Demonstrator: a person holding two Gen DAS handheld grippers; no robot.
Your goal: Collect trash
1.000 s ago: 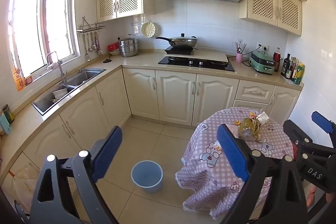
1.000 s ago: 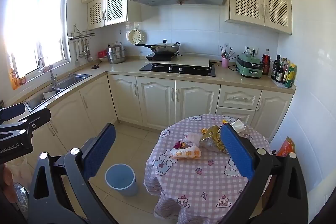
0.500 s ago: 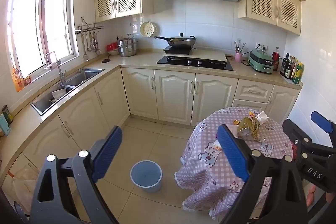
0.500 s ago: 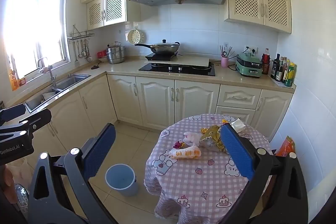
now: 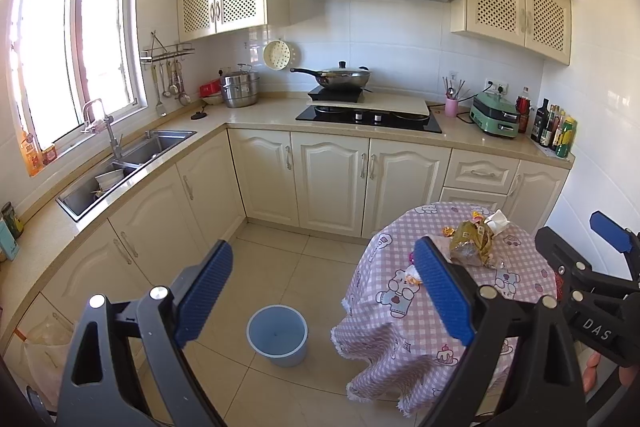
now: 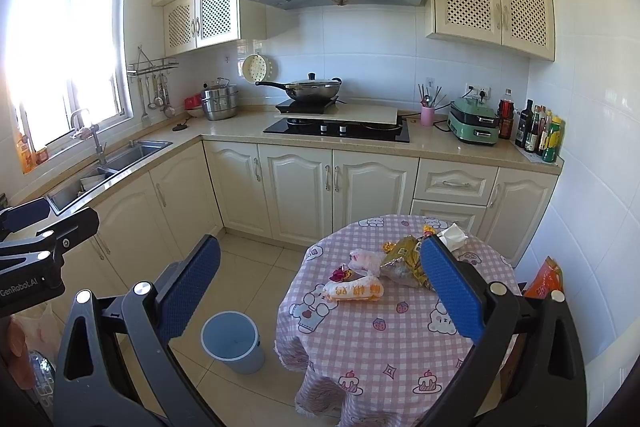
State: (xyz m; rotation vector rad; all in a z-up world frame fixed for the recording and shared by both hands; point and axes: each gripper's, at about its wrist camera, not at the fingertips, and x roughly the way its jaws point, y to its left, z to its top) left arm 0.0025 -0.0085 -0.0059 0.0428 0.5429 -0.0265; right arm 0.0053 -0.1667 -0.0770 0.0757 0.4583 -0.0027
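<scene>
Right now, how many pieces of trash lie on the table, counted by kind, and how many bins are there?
Snack packets: 2, white-orange and pale pink
Gold foil bag: 1
White tissue: 1
Small candy wrappers: 3 that I can tell
Blue bin: 1
Total: 7 trash pieces, 1 bin

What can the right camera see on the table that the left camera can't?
Only the right wrist view shows the white and orange packet and the pink and white wrapper; in the left view a finger hides that spot. Only the left view shows the right gripper, open. Both show the gold bag, white tissue, checked table and blue bin.
</scene>
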